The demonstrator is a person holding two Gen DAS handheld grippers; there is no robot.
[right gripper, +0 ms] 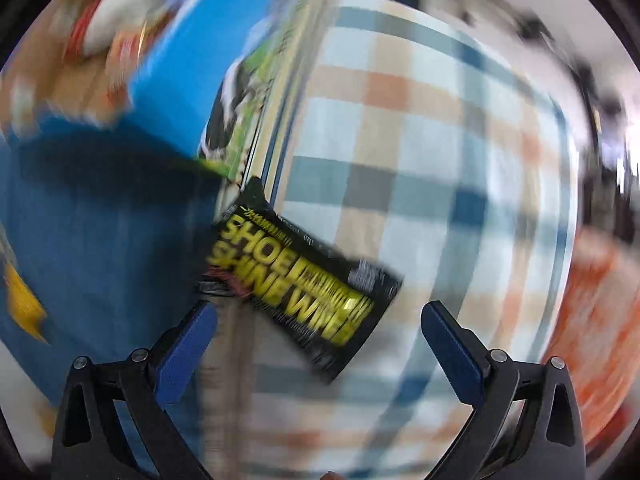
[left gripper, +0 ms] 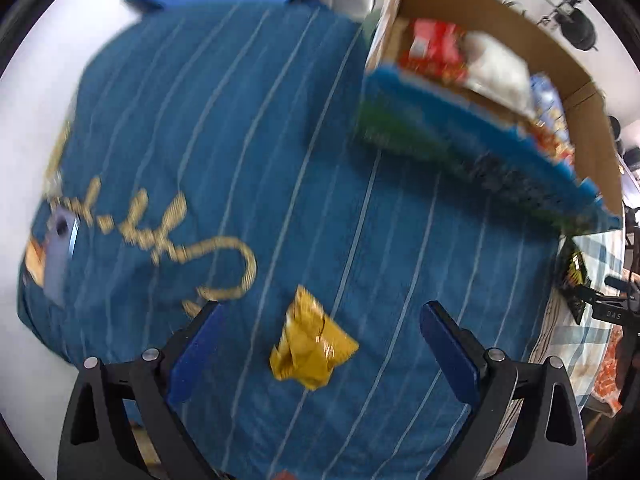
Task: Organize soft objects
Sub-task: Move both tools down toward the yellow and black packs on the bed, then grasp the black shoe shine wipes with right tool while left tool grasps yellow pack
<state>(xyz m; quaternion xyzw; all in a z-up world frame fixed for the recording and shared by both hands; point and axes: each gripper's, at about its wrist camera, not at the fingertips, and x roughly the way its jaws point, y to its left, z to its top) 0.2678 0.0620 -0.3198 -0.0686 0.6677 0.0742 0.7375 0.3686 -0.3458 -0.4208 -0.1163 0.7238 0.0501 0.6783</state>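
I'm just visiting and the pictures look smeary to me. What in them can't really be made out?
- Left wrist view: the print on the cardboard box's front is motion-blurred, and the packets inside it are smeared too.
- Left wrist view: the gold wrapper shows no readable label.
- Right wrist view: the black wipes packet is blurred; its small print is lost.
- Right wrist view: the orange item is cut off by the edge.
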